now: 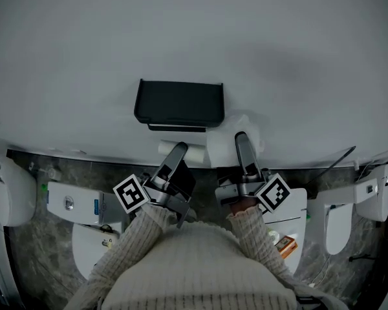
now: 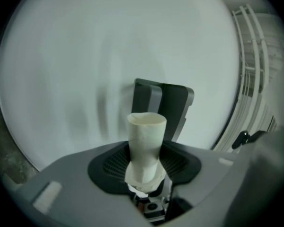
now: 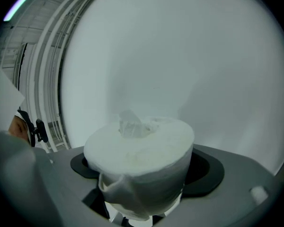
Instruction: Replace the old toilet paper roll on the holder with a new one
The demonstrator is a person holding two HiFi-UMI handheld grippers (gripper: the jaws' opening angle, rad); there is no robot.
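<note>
A black toilet paper holder (image 1: 179,103) hangs on the white wall, and nothing shows on it. Just below it, my left gripper (image 1: 177,151) is shut on an empty cardboard tube (image 1: 180,150). In the left gripper view that tube (image 2: 146,144) stands upright between the jaws of the left gripper (image 2: 146,175), with the holder (image 2: 164,107) behind it. My right gripper (image 1: 242,141) is shut on a full white toilet paper roll (image 1: 227,144), below the holder's right end. The roll (image 3: 139,155) fills the right gripper view, squeezed by the right gripper (image 3: 139,186).
Below the wall, a toilet tank (image 1: 77,205) stands at the left and another tank (image 1: 296,205) at the right, with a small orange box (image 1: 286,245) on it. More white fixtures (image 1: 10,191) sit at both edges. White rails (image 2: 252,79) run along the side.
</note>
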